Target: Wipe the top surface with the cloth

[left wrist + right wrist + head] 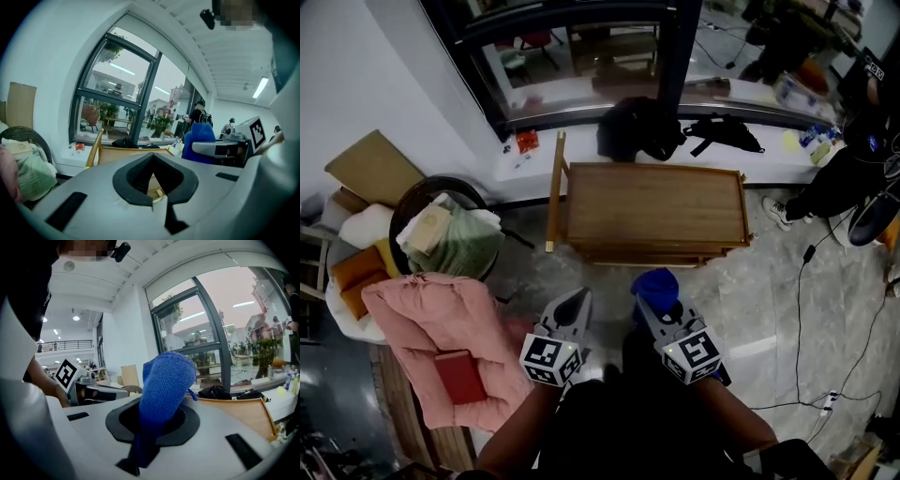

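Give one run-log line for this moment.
right hand-held gripper: shut on blue cloth | left hand-held gripper: shut, empty | wooden table: untouched

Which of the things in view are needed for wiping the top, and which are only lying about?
For the job:
cloth, clamped in the right hand-held gripper
table

Lying about:
pink cushion
red book
black bag
cardboard
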A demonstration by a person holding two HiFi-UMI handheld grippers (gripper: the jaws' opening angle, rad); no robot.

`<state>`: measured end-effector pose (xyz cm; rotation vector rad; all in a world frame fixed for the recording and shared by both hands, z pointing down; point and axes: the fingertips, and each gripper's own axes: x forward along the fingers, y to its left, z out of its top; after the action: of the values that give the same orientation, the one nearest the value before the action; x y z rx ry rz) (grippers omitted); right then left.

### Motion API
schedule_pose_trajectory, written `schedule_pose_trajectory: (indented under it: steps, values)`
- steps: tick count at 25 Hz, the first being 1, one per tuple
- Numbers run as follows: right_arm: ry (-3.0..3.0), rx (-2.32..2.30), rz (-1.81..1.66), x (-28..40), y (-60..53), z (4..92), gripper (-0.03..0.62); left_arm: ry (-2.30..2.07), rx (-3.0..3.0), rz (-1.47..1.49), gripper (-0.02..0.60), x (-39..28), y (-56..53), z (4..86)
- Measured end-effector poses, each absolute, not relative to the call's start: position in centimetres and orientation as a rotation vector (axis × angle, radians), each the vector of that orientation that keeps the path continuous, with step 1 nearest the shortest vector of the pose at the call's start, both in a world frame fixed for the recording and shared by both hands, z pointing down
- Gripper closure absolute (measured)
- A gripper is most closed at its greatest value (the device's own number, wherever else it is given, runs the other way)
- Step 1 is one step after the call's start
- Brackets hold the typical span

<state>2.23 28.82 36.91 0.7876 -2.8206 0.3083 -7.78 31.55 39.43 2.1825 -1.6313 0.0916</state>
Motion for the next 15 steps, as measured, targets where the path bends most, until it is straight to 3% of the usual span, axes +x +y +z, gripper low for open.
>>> schedule_pose_trajectory:
  steps: [15]
  values:
    - [-2.882, 0.530, 0.401, -0.4, 15.6, 37.5, 0.546, -1.765, 2.045, 0.152, 0.572, -8.4, 17.6, 38.6]
